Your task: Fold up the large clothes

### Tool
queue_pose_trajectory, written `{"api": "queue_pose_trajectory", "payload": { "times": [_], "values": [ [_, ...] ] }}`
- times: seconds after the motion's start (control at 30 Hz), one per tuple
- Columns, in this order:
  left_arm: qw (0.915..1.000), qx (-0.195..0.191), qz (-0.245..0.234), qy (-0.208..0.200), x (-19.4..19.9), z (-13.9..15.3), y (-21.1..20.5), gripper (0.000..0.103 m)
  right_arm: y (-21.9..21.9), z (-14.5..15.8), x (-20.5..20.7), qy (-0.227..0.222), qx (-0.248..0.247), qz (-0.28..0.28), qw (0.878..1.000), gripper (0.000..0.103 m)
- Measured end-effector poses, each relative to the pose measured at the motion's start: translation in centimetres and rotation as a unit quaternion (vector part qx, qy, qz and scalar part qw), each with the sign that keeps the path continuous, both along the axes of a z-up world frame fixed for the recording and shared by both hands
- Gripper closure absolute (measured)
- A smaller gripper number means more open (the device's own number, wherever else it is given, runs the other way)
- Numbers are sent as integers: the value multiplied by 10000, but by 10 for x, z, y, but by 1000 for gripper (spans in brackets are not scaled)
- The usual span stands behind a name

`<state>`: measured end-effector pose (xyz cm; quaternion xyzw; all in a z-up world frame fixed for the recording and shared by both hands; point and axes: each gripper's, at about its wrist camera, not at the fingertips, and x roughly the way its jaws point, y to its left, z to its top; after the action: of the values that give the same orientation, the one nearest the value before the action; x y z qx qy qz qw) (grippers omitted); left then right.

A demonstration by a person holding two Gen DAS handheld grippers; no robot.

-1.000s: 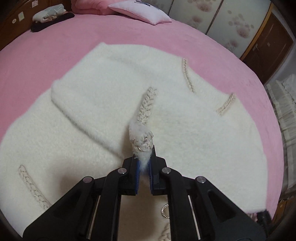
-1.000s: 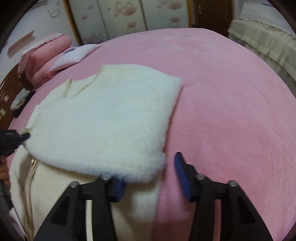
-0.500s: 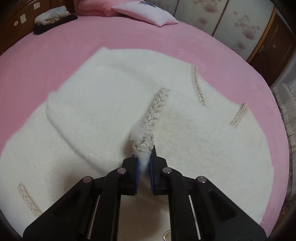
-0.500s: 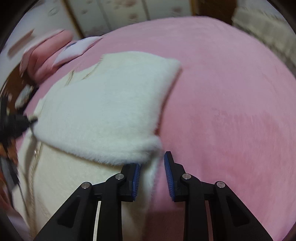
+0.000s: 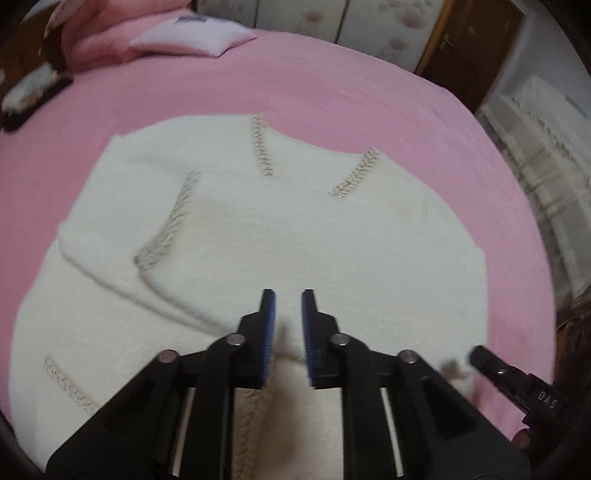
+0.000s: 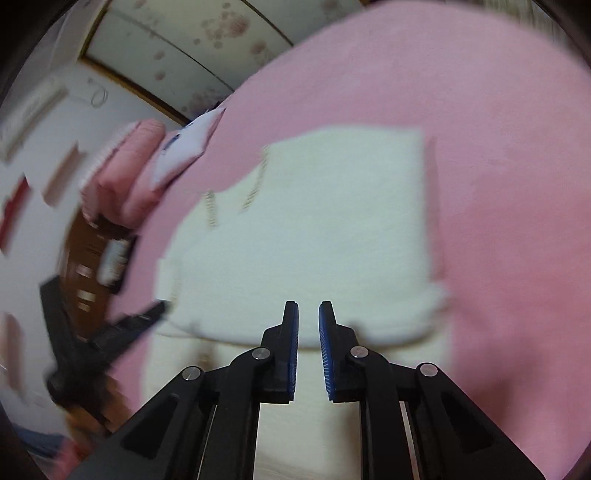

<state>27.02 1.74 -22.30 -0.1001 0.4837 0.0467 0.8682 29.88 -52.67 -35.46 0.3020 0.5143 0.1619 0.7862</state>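
Fluffy cream sweater (image 5: 295, 236) with braided trim, folded sleeves, plush pink bedspread (image 5: 295, 74)

Both tongs angle downward: left tongs (image 5: 288, 308) hold a narrow gap, nothing between; right tongs (image 6: 308, 319), just been closing, likewise empty.

wrist cams, angled down, shared sweater (image 5: 295, 236)

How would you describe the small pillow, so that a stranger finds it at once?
Start from the big pink bed where the white sweater lies. Look past the sweater's neckline to the far end: the small pillow rests there beside a pink folded blanket. It alone is pale lilac and flat, with a blue label.
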Motion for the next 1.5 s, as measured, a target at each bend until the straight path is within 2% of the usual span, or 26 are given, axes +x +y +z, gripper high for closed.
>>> {"api": "queue_pose_trajectory", "payload": {
  "times": [0.03,0.07,0.1,0.2,0.27,0.33,0.37,0.4,0.43,0.5,0.53,0.6,0.67,0.73,0.8,0.87,0.9,0.97,1.07,1.1,1.13,1.2,1.3,1.37,1.43,1.5],
  "values": [
    [9997,203,-87,103,6,-7,-13,94,10,-12,6,287,377,124,9988,90],
    [9993,224,-193,235,13,-14,-21,94,23,-27,13,602,594,210,9962,90],
    [9986,215,-268,408,25,-23,-25,94,30,-34,16,766,583,235,9951,90],
    [9941,687,-58,841,38,-50,-20,94,36,-55,15,962,274,294,9946,90],
    [9934,864,171,739,37,-55,-2,95,18,-59,3,936,-89,108,9955,94],
    [9841,1513,494,794,36,-59,18,98,-9,-62,-7,888,-584,-170,9942,103],
    [9726,2032,680,896,36,-63,31,101,-34,-64,-19,855,-838,-440,9918,103],
    [9655,2267,808,994,38,-66,44,102,-57,-63,-26,863,-816,-606,9911,103],
    [9661,2166,875,1096,38,-71,59,103,-75,-67,-34,860,-594,-739,9918,103],
    [9749,1669,946,1128,35,-73,80,102,-98,-67,-51,820,-403,-925,9915,103],
    [9764,1623,896,1107,33,-74,82,102,-98,-64,-56,763,-623,-920,9909,103],
    [9712,1989,653,1134,32,-75,72,102,-89,-50,-64,576,-1464,-964,9828,103],
    [9685,2153,630,1084,29,-69,61,103,-79,-37,-69,267,-1783,-1057,9779,103],
    [9819,1589,635,807,26,-55,54,103,-61,-35,-77,117,-1279,-699,9893,103],
    [9949,739,359,593,29,-46,43,103,-38,-48,-79,257,-888,-153,9956,103],
    [9983,119,4,578,36,-45,25,103,-15,-60,-82,236,-817,351,9958,103],
    [9983,33,-93,571,41,-45,14,103,-8,-63,-82,199,-802,432,9956,103],
    [9984,111,-221,517,56,-48,0,103,-6,-66,-76,167,-715,320,9968,103],
    [9989,93,-232,394,83,-48,-7,103,-29,-77,-60,257,-42,-111,9996,103],
    [9991,82,-205,360,92,-44,-6,103,-36,-80,-48,247,-21,-192,9995,103],
    [9992,128,-173,322,99,-44,-5,103,-44,-81,-43,195,-94,-236,9995,103],
    [9979,539,-55,349,131,-51,15,103,-63,-81,-34,95,-298,-185,9993,103],
    [9934,1034,255,427,150,-59,39,103,-103,-73,-33,1,-624,-254,9977,103],
    [9948,823,370,481,156,-67,63,103,-139,-67,-40,-12,-1091,-496,9928,103],
    [9971,516,314,462,155,-70,77,102,-202,-52,-54,1,-1377,-754,9876,103],
    [9976,463,230,468,155,-69,79,102,-235,-43,-69,-47,-1607,-993,9820,103]
  ]
}}
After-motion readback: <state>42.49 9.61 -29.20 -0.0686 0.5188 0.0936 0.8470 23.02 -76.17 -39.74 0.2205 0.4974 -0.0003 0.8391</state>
